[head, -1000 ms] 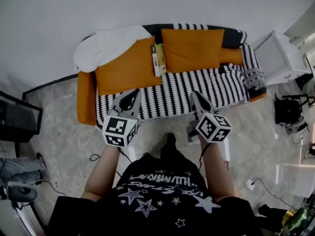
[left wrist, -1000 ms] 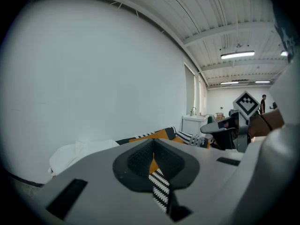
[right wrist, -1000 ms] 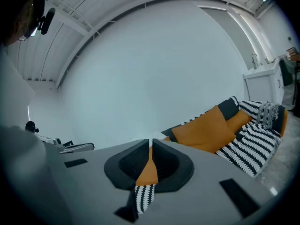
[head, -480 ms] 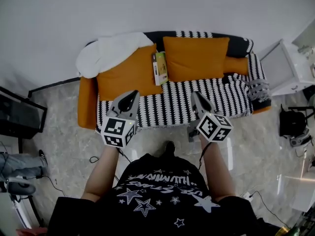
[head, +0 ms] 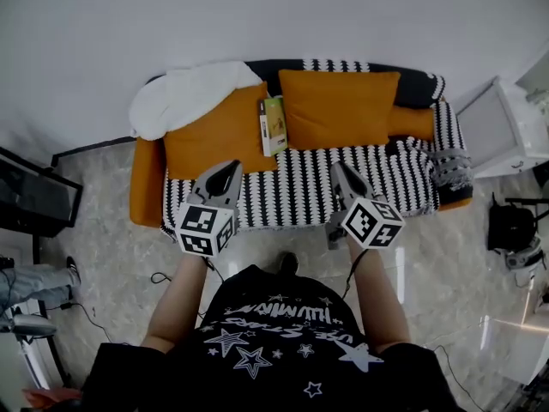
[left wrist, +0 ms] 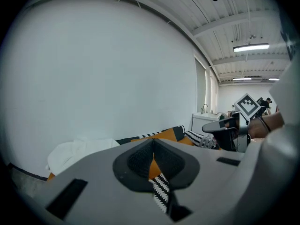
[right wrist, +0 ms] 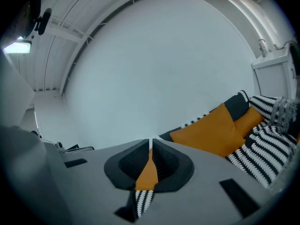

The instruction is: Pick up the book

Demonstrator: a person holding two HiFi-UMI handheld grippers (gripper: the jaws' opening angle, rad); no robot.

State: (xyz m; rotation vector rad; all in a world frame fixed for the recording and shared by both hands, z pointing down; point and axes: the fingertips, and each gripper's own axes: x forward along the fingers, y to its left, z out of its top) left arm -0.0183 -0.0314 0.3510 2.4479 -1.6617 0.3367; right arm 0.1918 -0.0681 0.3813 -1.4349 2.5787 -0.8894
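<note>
Striped sofa [head: 292, 178] is being occupied by a slim book [head: 273, 125], judged light, stiff, best taken at its lower edge; left gripper [head: 230, 168] and right gripper [head: 337, 170] are being held clenched, empty.

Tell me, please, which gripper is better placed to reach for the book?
Left, though only narrowly. The book lies on the sofa between the orange cushions, slightly nearer the left gripper than the right gripper. Both are shut and empty, so either must open first.
</note>
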